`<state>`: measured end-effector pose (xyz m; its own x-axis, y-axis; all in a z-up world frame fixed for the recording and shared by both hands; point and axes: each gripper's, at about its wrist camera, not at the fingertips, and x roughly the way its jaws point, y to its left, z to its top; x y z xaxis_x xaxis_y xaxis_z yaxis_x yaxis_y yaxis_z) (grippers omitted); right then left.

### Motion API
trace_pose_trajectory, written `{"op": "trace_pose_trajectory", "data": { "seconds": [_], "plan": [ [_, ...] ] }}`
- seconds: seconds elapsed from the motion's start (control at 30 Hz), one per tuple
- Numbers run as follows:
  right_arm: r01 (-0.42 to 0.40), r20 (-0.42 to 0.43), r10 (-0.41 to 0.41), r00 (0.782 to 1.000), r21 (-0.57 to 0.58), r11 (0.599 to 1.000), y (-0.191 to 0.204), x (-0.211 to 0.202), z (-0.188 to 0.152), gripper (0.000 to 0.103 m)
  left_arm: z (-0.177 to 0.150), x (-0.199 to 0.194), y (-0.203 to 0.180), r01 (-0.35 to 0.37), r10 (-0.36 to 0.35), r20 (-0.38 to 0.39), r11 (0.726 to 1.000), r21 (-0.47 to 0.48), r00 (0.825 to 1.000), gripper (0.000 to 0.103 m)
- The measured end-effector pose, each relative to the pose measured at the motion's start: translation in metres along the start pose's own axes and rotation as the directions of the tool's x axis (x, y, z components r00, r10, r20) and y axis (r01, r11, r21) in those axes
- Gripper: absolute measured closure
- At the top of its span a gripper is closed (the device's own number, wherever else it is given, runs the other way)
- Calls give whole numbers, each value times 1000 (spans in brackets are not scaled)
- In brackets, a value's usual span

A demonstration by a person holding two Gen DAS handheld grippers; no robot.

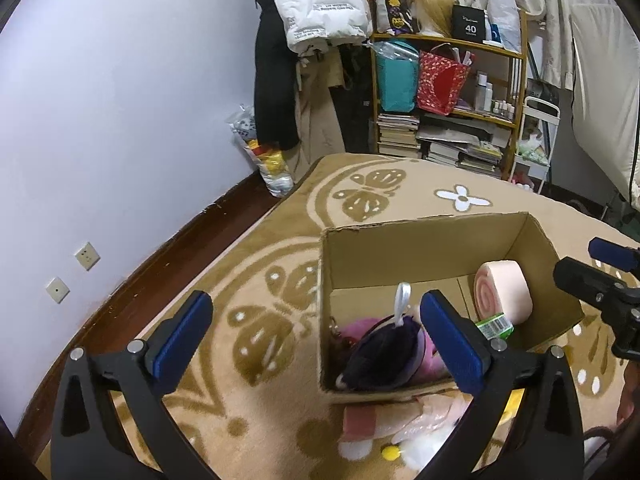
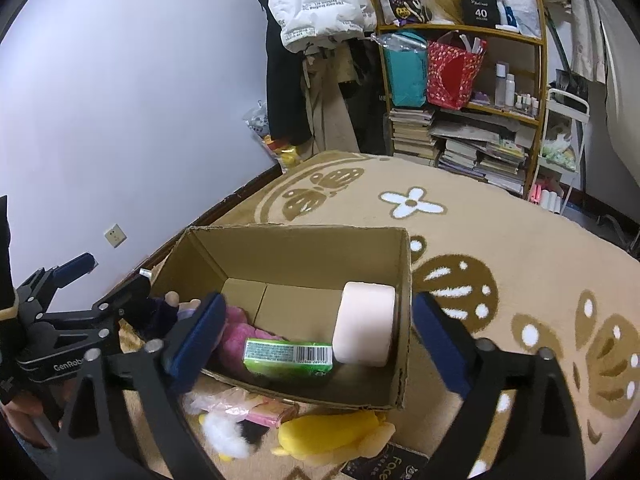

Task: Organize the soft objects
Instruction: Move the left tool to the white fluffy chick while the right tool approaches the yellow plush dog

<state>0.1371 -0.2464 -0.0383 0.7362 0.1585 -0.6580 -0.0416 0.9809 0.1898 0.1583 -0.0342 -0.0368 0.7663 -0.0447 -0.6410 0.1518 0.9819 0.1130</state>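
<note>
Both tongs gape empty — over cardboard box.

Inside the cardboard box, the pink plush lies mostly hidden under the dark plush. The left claw's finger hides much of the green packet. In front of the box, the yellow plush is partly cut off by the box's near wall.

Plain brown cardboard box; inside it, a pale pink roll with a pink spiral end, a green packet bearing a black-and-white barcode, and magenta and dark navy plush. In front of the box, a yellow plush. Under it, a beige carpet patterned with tan butterflies and white flowers.
</note>
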Motion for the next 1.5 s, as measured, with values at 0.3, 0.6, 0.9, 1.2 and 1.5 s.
{"op": "trace_pose_trajectory", "data": {
  "seconds": [0.3,0.6,0.9,1.2,1.5],
  "plan": [
    [9,-1,-9,1000,15,1000,0,-19,-4,0,-11,-31,4,-5,5,5,1000,-3,1000,0],
    [46,-9,-46,999,11,999,0,-38,-13,0,-21,-50,1,21,-21,5,1000,-16,1000,0],
    [50,-49,-48,998,46,998,-4,-43,-29,0,-48,-30,-4,42,-45,-92,998,-41,995,0],
    [39,-154,-12,988,173,984,-16,-24,-57,0,-64,-7,-18,77,-83,-200,996,-39,976,0],
    [10,-230,43,972,226,974,-25,3,-68,0,-78,12,-29,94,-100,-282,995,-36,954,0]
  ]
}}
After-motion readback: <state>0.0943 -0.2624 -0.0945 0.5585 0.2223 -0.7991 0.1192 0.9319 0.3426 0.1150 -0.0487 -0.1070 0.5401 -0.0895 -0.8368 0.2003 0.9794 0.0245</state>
